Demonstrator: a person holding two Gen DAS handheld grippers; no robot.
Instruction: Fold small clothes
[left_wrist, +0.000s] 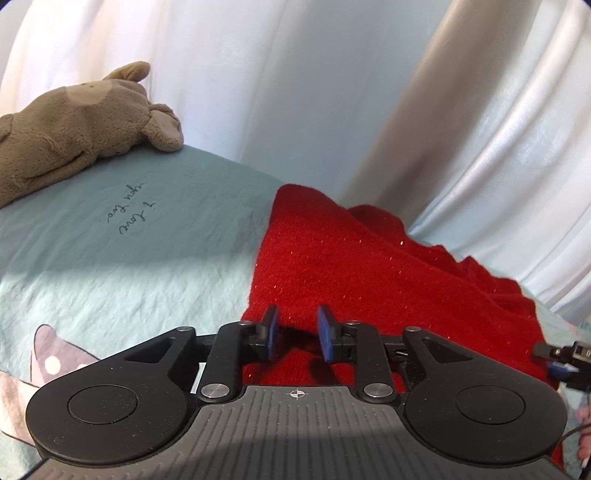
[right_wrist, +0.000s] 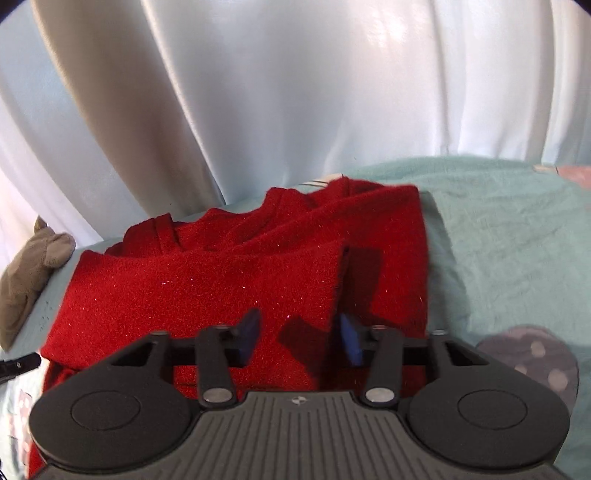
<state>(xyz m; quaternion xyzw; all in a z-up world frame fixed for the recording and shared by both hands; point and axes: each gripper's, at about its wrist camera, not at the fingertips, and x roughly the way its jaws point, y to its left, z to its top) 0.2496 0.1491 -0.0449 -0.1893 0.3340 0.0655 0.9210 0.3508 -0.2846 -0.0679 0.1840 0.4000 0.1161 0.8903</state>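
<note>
A red knitted garment (left_wrist: 351, 258) lies on the pale teal bed sheet (left_wrist: 129, 258), folded over itself. In the right wrist view its top layer (right_wrist: 207, 288) ends in a straight edge at the right, with more red folds behind. My left gripper (left_wrist: 298, 314) hovers over the garment's near left corner, jaws a little apart and nothing between the blue pads. My right gripper (right_wrist: 299, 317) is open wider above the top layer's right edge, and its pads do not touch the cloth. Part of the right gripper (left_wrist: 561, 354) shows at the left wrist view's right edge.
A brown plush toy (left_wrist: 74, 122) lies on the sheet at the far left, also visible as the plush toy (right_wrist: 26, 280). White curtains (right_wrist: 295, 92) hang just behind the bed. The sheet (right_wrist: 517, 240) stretches to the right, printed with a dotted grey patch (right_wrist: 535, 358).
</note>
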